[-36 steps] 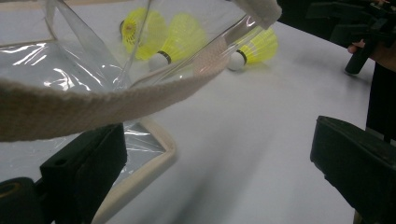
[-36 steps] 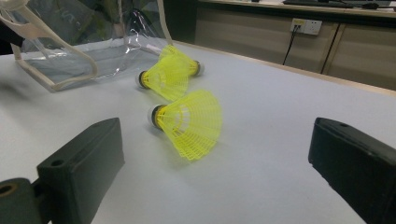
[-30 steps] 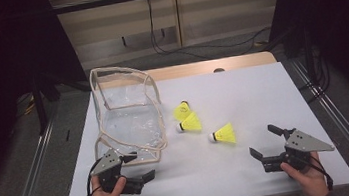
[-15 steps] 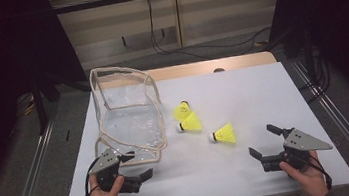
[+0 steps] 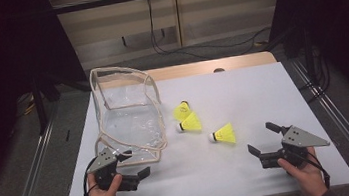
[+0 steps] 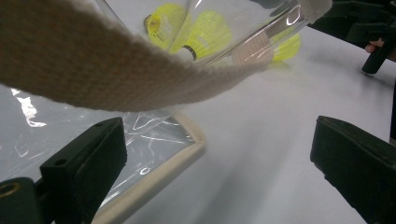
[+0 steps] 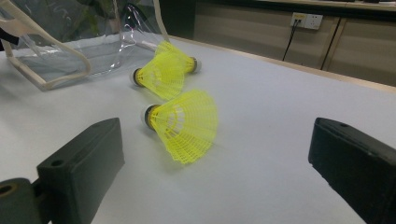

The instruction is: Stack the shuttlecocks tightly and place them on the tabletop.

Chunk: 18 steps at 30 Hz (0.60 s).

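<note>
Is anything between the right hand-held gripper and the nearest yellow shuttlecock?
Nothing visible. The right hand-held gripper is open, and only bare white table lies between it and the nearest shuttlecock, which lies on its side.

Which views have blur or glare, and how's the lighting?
High view: table evenly lit, surroundings dark, soft overall. Left gripper view: the beige strap of the clear bag is close and out of focus, with glare streaks on the plastic. Right gripper view: nearest yellow shuttlecock fairly sharp, background soft, faint shadows.
</note>
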### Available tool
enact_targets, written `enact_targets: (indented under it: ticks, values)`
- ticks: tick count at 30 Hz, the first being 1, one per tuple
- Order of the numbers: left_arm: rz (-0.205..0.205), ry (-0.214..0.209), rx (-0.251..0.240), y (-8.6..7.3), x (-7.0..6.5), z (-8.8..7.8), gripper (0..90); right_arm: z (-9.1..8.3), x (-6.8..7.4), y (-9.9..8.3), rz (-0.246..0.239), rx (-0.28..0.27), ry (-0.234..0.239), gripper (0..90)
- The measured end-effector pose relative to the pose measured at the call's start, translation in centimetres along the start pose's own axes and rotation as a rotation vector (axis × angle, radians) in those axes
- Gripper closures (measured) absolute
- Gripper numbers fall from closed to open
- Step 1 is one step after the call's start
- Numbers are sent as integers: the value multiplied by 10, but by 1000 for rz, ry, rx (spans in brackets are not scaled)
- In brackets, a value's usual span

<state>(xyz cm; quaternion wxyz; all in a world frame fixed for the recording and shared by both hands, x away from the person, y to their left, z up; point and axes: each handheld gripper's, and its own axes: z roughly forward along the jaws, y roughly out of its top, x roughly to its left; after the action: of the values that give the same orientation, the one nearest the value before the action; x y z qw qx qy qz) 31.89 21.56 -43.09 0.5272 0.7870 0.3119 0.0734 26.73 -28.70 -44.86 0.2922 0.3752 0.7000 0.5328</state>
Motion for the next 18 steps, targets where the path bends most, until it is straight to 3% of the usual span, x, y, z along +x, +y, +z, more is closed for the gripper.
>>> enact_targets:
  ticks: [18]
  values:
    - [3, 7, 1, 0, 0, 1, 37, 10, -2, 3, -1, 32, 1, 29]
